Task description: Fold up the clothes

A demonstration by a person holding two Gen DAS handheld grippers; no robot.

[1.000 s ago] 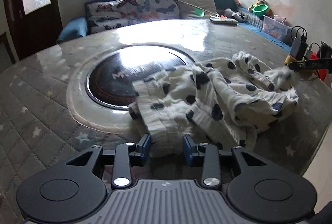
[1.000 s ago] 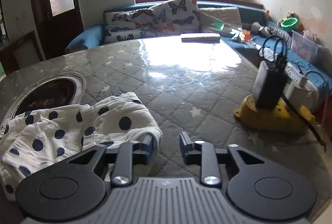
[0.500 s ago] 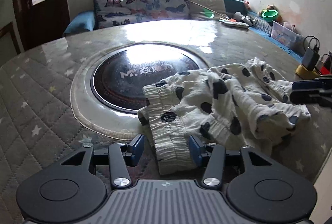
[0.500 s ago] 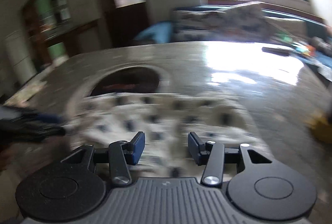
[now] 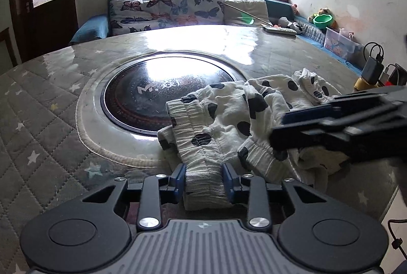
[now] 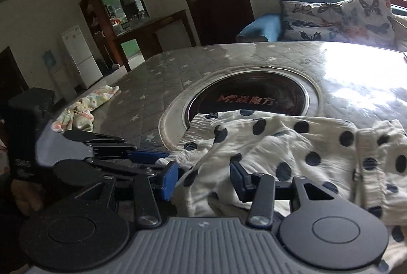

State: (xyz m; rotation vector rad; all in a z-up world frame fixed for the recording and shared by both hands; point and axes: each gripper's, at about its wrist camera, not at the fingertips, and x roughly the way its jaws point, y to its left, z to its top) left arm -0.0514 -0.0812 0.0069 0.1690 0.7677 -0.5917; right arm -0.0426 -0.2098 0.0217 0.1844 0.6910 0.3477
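Observation:
A crumpled white garment with dark polka dots lies on the quilted table, partly over the round dark hotplate. Its ribbed elastic waistband runs between the fingers of my left gripper, which is closing on it. My right gripper is open with the garment's cloth between its blue pads. It enters the left wrist view from the right, over the garment. My left gripper shows in the right wrist view, close beside the right one's left finger.
The round dark hotplate is set in the table's middle. A small pastel floral garment lies near the table's far left edge. A charger on a yellow block with cables sits at the right edge. A butterfly-cushion sofa is behind.
My left gripper moved forward and narrowed onto the waistband. My right gripper swung left across the garment and now sits over it, close to the left gripper.

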